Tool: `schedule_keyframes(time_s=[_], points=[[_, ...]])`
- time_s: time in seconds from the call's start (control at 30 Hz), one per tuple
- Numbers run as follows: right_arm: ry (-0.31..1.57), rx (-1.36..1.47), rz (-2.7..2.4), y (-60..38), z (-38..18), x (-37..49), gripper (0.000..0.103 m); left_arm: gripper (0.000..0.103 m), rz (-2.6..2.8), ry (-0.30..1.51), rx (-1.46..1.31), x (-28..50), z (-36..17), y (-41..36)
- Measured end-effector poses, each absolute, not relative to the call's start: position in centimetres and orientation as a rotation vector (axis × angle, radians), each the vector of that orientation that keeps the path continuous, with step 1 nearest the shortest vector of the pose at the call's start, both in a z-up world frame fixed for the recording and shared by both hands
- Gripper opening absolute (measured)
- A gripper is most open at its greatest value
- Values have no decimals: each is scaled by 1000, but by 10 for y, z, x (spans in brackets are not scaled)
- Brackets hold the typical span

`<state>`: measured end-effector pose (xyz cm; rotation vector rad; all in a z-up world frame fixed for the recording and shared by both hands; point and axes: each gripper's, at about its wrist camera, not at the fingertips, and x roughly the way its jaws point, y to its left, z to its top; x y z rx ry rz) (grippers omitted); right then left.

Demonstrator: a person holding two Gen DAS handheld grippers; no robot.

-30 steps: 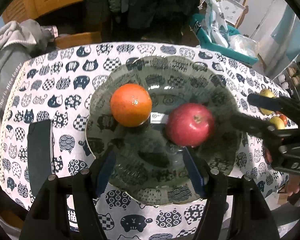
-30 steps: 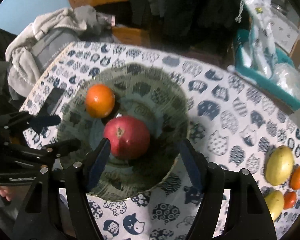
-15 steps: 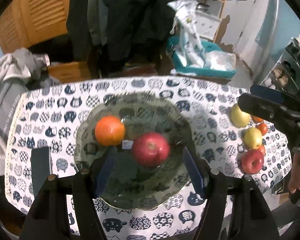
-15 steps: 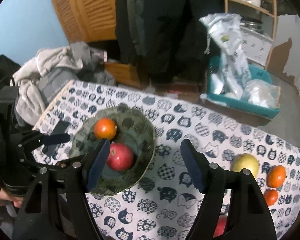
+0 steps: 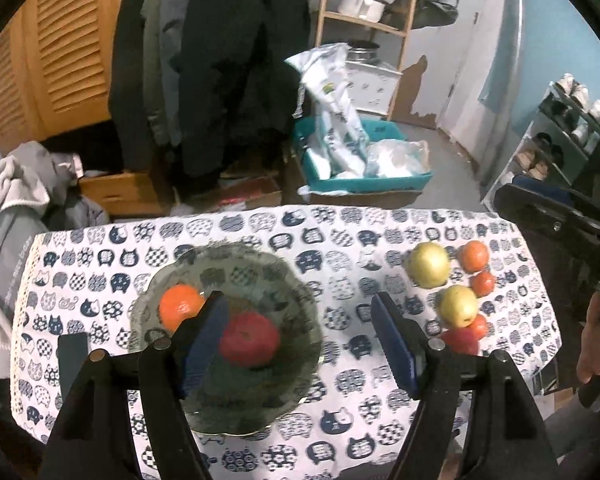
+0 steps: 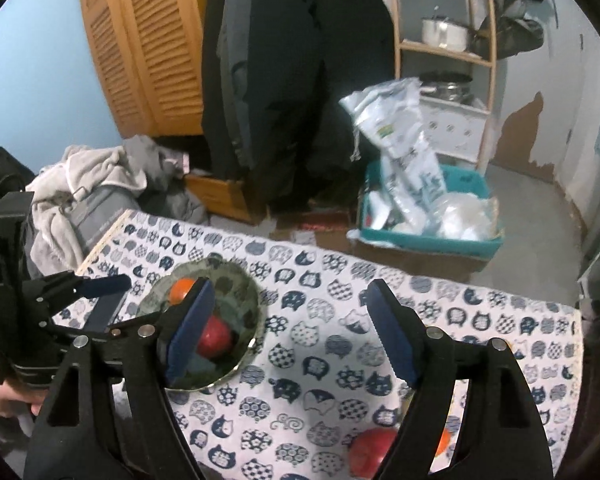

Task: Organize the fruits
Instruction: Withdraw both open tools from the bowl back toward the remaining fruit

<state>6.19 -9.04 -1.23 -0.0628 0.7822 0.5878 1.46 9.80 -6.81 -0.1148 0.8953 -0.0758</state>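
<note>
The white table with the navy cat-print cloth (image 5: 260, 236) is showing bare cloth between the dark scalloped glass plate (image 5: 300, 312) on its left half and the loose fruit near its right edge. The plate is carrying one round orange (image 5: 178, 306) and one red apple (image 5: 250, 338), lying just beside each other. Two yellow-green apples (image 5: 428, 264) are sitting in a cluster with small orange fruits and a red apple (image 5: 460, 340). The left gripper (image 5: 300, 344) is hanging wide open above the plate, gripping nothing. The right gripper (image 6: 288, 330) is likewise spread wide, empty, above bare cloth.
</note>
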Motion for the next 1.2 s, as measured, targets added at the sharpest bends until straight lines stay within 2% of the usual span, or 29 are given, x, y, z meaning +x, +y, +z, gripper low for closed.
schedule_keyframes(time_s=[0.63,1.2], points=[[726,-13,455,-192,9,51,81,77,-181,870,-66,35,-46,22],[770,58,336,-271,-10,56,81,80,-264,894,-22,58,-46,-45]])
